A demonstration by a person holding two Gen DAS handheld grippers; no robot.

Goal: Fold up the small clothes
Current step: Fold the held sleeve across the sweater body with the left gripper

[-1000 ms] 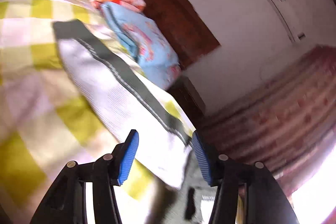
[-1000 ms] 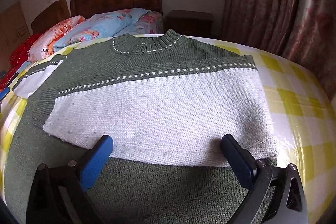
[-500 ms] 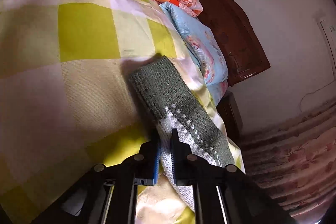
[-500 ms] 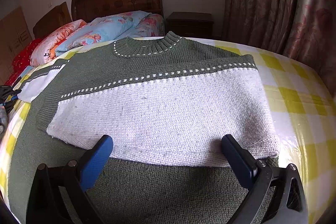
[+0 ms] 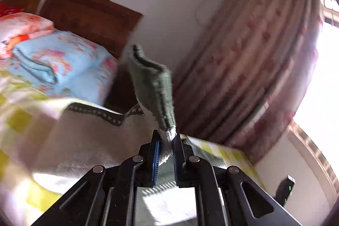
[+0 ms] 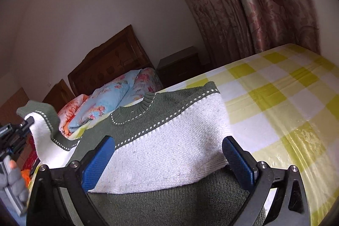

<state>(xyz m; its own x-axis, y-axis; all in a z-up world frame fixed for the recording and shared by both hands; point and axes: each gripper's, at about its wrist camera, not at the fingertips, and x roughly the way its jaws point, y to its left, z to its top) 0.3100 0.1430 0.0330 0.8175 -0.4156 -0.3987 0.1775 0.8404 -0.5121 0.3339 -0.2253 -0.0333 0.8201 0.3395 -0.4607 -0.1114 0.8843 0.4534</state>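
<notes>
On the yellow-checked bedspread (image 6: pixel 286 111) the green and white sweater (image 6: pixel 169 141) lies chest up, one sleeve already folded across it. Over at its other side the left gripper (image 5: pixel 166 141) is pinched tight on the remaining sleeve (image 5: pixel 152 86) near the cuff, holding it lifted off the bed. The right gripper (image 6: pixel 167 154) hovers with jaws spread wide over the sweater's lower half, grasping nothing. I judge the risk to be the knit slipping from so shallow a pinch, or the pull dragging the unpinned body askew and rumpling the finished fold.
</notes>
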